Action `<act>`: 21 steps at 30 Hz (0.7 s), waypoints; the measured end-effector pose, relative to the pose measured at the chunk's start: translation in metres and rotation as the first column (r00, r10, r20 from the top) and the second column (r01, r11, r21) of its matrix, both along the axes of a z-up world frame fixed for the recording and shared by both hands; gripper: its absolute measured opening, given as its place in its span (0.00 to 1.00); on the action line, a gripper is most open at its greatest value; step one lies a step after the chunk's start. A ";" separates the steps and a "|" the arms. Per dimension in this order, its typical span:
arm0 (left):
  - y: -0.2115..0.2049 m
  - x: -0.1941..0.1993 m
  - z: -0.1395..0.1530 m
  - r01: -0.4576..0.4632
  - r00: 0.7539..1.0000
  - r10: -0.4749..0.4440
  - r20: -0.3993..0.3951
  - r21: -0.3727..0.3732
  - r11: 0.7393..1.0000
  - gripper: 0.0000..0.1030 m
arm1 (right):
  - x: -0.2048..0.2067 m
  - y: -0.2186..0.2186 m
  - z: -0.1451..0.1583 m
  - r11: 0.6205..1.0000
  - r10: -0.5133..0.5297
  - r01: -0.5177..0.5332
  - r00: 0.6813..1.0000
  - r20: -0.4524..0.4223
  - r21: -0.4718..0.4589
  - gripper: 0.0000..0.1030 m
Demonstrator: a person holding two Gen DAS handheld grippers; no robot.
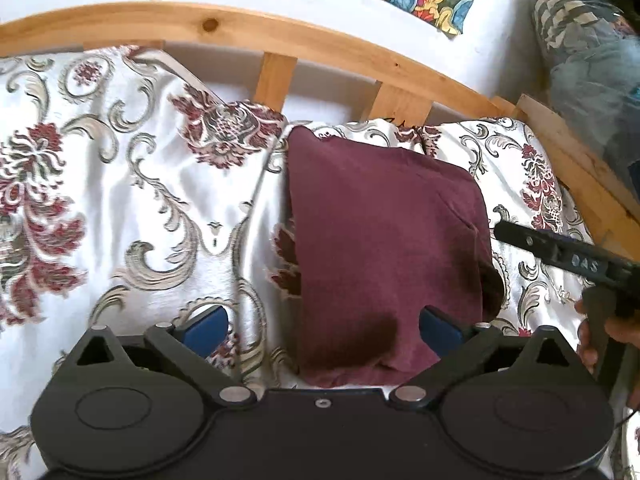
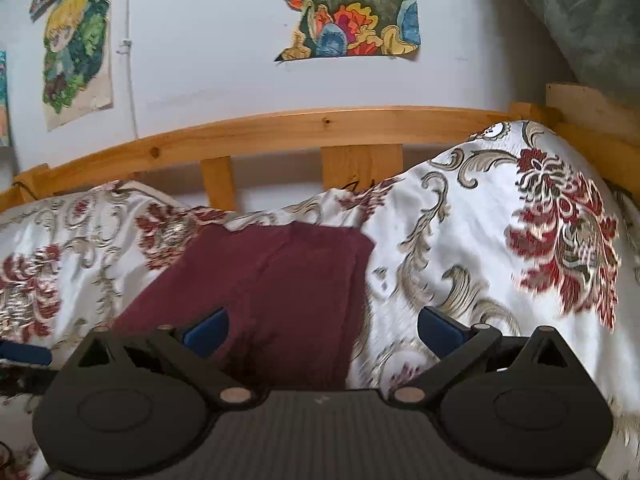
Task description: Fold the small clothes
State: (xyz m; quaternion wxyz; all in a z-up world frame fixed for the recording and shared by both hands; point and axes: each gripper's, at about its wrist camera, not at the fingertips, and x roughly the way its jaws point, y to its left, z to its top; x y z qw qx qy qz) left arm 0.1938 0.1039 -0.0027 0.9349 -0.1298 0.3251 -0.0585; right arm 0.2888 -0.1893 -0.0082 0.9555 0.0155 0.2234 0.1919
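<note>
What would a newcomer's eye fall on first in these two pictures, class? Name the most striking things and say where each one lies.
First comes the maroon garment, folded into a neat block on the white bedspread with its dark red flowers. Behind it runs the wooden bed rail, with a bright painted picture on the wall above. At the bottom of each view the left gripper and the right gripper stand open, holding nothing.

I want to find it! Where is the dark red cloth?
The folded dark red cloth lies on the flowery white bedspread, in front of the wooden bed rail.
</note>
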 end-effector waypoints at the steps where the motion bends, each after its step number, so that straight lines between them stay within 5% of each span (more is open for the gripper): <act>1: 0.001 -0.004 0.001 -0.003 1.000 0.003 0.005 0.004 1.000 0.99 | -0.007 0.000 0.000 1.000 0.005 -0.005 1.000 0.004 0.001 1.00; 10: 0.004 -0.042 0.017 -0.031 0.998 0.026 0.056 0.100 0.994 0.99 | -0.066 -0.003 0.014 1.000 0.004 -0.003 0.996 0.094 -0.012 1.00; 21: -0.018 -0.108 0.056 -0.061 0.983 0.037 0.179 0.133 0.989 0.99 | -0.157 -0.018 0.047 0.998 -0.058 0.057 0.963 0.262 0.012 1.00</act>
